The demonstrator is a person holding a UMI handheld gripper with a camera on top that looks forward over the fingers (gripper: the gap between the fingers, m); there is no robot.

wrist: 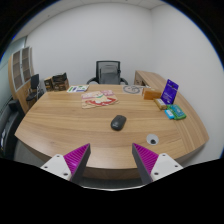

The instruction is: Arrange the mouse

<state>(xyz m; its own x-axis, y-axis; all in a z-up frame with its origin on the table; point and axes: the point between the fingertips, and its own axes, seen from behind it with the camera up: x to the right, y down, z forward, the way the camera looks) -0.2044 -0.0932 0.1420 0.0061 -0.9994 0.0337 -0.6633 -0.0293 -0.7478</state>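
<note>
We hold the gripper (112, 160) above the near edge of the long, light-brown wooden conference table (60, 125), its two fingers with purple pads (76, 157) spread wide apart and holding nothing. The small dark computer mouse (118, 122) lies untouched near the middle of the table, well beyond the fingertips and roughly in line with the gap between them.

As we judge it, the task has barely begun: the mouse is not yet reached, so the approach, the grasp and the arranging all remain.

Little blocks our path; the wood between us and the mouse is bare. A round cable grommet (152, 140) sits in the tabletop toward the right near edge. Papers and red-toned booklets (97, 98) lie beyond the mouse toward the far edge, and a purple box (169, 91) with a teal book (173, 112) stands by the right edge. A black office chair (108, 72) waits behind the far edge.
</note>
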